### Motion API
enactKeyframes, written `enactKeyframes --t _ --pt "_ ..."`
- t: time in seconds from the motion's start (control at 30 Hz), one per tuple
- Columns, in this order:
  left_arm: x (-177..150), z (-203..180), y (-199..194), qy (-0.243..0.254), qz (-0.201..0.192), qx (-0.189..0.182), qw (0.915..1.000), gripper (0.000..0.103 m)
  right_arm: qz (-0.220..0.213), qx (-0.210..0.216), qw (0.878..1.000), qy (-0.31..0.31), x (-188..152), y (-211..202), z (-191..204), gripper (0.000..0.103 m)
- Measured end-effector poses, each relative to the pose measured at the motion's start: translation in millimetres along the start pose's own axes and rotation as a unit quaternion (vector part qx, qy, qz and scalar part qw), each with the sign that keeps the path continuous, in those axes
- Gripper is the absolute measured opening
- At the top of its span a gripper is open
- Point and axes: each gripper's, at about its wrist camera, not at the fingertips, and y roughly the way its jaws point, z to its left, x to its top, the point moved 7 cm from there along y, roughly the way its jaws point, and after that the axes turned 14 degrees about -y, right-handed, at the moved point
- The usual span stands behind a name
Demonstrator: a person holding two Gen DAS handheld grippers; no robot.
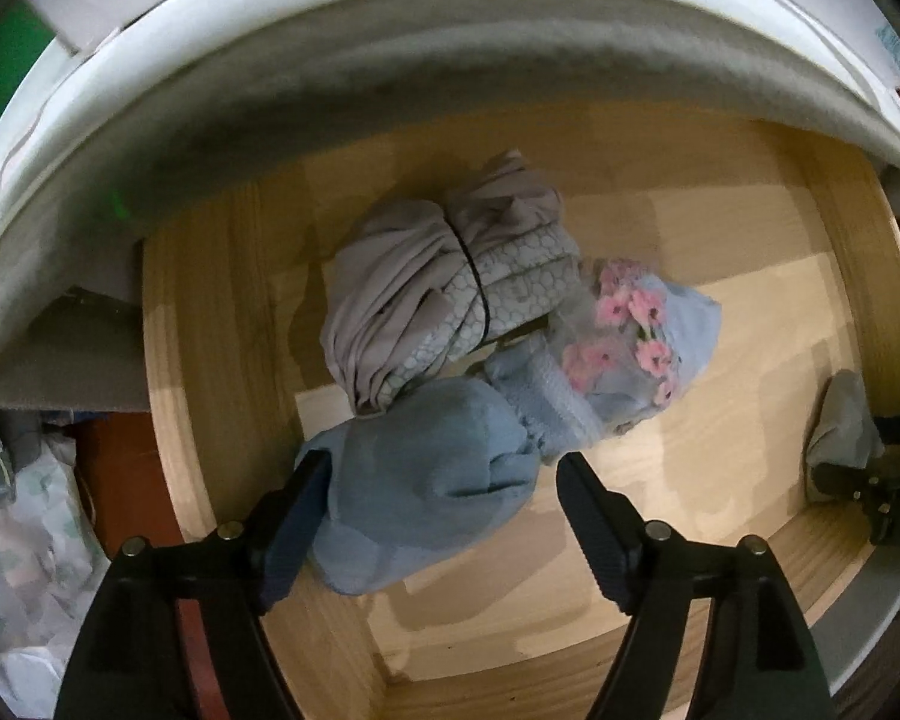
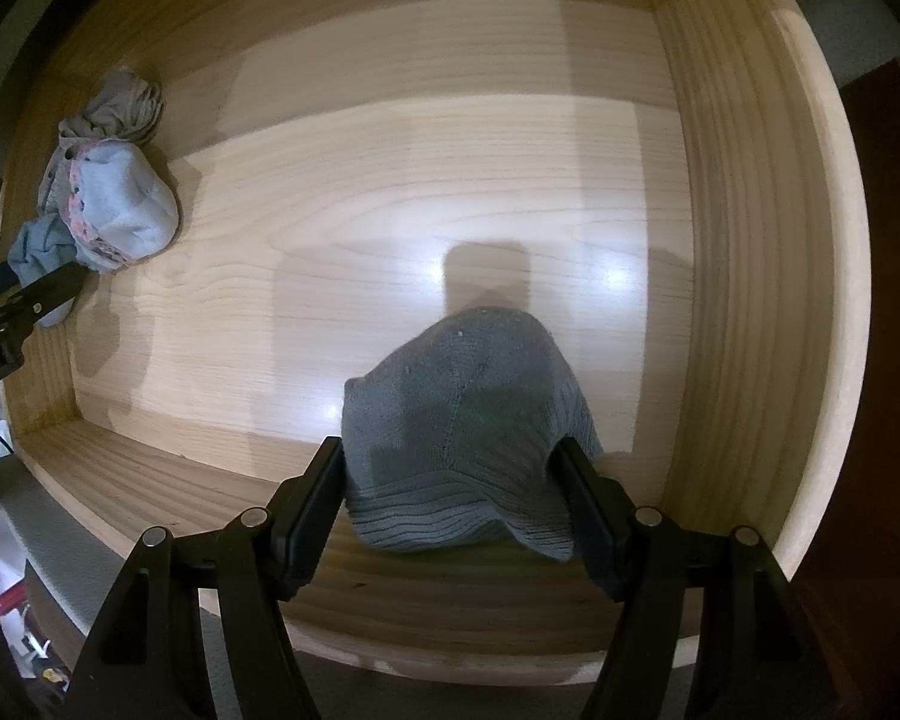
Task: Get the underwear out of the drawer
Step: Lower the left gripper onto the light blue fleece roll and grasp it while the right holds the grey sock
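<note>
Down into the wooden drawer (image 2: 450,138) we look, and both tools are at work. The left gripper (image 1: 438,480) points straight down over a little heap of garments at the left end of the drawer floor. Its jaws stand apart around a plain blue piece of underwear (image 1: 426,474): the left pad lies against the cloth, the right pad sits just clear of it, so nothing is clamped. Just beyond that blue piece lies a light blue piece with pink flowers (image 1: 630,342), and touching both, farther in, a grey bundle (image 1: 450,282) tied round its middle with a thin black band.

Over at the near right of the drawer, the right gripper (image 2: 456,474) has its two pads pressed on either side of a grey-blue knitted piece (image 2: 462,408), which bulges up between them, ribbed hem hanging toward the drawer's near wall. That one is gripped.

From the right wrist view the heap sits well apart, far left, with the left gripper's black finger beside it. A white panel (image 1: 390,30) overhangs the far side of the drawer.
</note>
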Motion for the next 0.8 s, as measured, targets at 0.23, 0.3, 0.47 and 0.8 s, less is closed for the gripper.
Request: enactKeyframes --t 0.23,0.3,0.47,0.8 --pt "-3.8 10.8 -0.2 -0.027 0.008 0.013 0.9995 0.061 -0.003 0.004 1.0 0.002 2.4 0.2 -1.8 0.067" --pt "-5.6 14.0 -0.8 -0.034 0.014 0.01 0.9993 0.054 -0.004 0.005 1.0 0.003 2.5 -0.1 -3.3 0.067" --pt "-11.2 19.7 -4.0 -0.073 0.027 -0.015 0.9969 0.048 -0.005 0.005 1.0 0.004 2.6 -0.2 -4.8 0.068" --pt "-36.9 17.2 -6.2 -0.099 0.032 -0.035 0.994 0.048 -0.006 0.002 1.0 0.008 1.8 0.4 -7.4 0.067"
